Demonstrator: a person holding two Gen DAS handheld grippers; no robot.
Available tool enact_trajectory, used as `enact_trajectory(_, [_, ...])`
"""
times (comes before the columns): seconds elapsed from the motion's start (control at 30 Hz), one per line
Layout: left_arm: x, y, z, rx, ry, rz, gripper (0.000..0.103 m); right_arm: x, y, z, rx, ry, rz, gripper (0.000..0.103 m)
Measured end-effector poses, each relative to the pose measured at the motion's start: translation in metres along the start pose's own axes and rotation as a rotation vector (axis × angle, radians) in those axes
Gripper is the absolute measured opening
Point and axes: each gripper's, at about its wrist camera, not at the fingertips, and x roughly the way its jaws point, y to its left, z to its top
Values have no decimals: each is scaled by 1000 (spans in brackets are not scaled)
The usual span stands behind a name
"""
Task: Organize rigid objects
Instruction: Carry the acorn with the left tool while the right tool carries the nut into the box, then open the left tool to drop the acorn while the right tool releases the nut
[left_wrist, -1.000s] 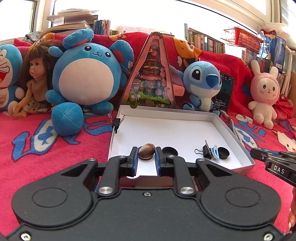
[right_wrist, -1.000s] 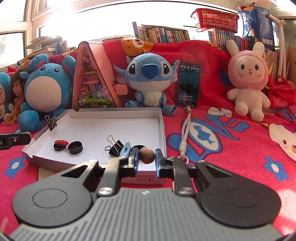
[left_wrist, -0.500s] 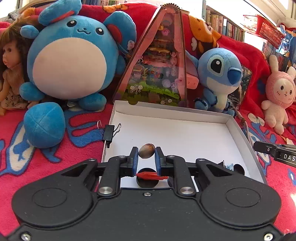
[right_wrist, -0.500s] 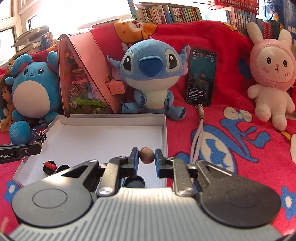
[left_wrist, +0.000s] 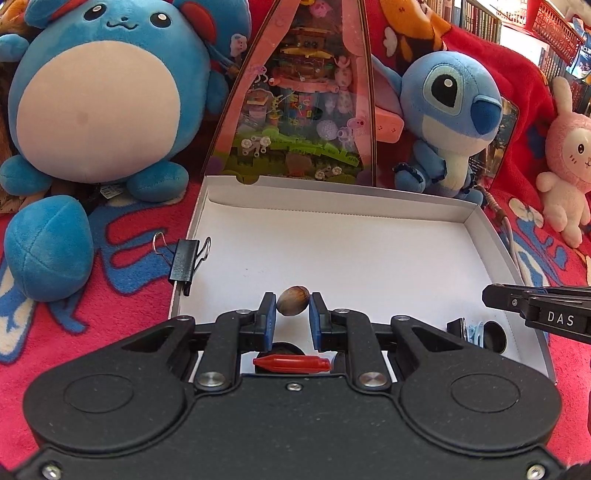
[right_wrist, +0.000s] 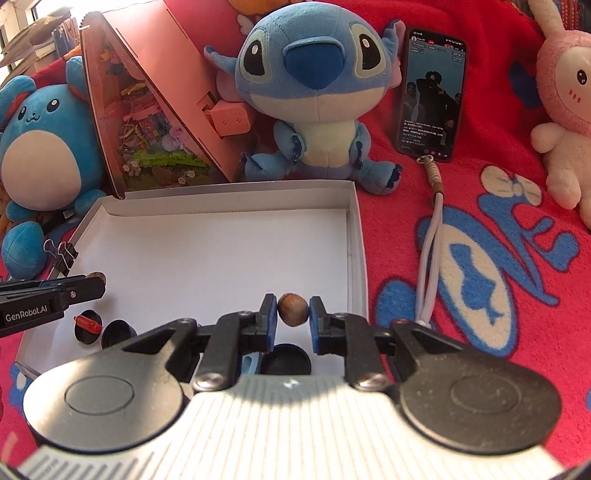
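Both grippers have swung in over the white box (left_wrist: 480, 236), the left gripper (left_wrist: 293, 312) clamped on an oval brown nut (left_wrist: 293, 300), the right gripper (right_wrist: 293, 313) on a rounder nut (right_wrist: 293, 309). Inside lie dark caps (right_wrist: 118, 332), a red piece (left_wrist: 291, 363) and a blue clip (left_wrist: 474, 332). A black binder clip (left_wrist: 184, 258) grips the left wall (plush toys crowd behind).

The middle and upper part of the white box (left_wrist: 332, 236) floor is bare and open from above. Obstacles: a binder clip (left_wrist: 183, 260) on the left wall, black caps (right_wrist: 117, 332) and a red pen-like piece (left_wrist: 291, 363) along the lower edge, and plush toys (right_wrist: 314, 92) close behind the upper wall.
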Motion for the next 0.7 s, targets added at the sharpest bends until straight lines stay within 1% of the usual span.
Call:
enact_trajectory(0.13, [5, 0, 1, -15, 24, 18, 18, 7, 1, 2, 8, 20, -2, 22])
enact_trajectory(0.27, [7, -1, 0, -7, 30, 29, 18, 11, 3, 2, 6, 28, -4, 22])
enact_trajectory(0.5, [6, -2, 1, 3, 29, 33, 18, 17, 4, 1, 12, 50, -4, 22])
enact_trajectory(0.7, [7, -3, 1, 8, 25, 40, 19, 16, 5, 0, 5, 48, -8, 22])
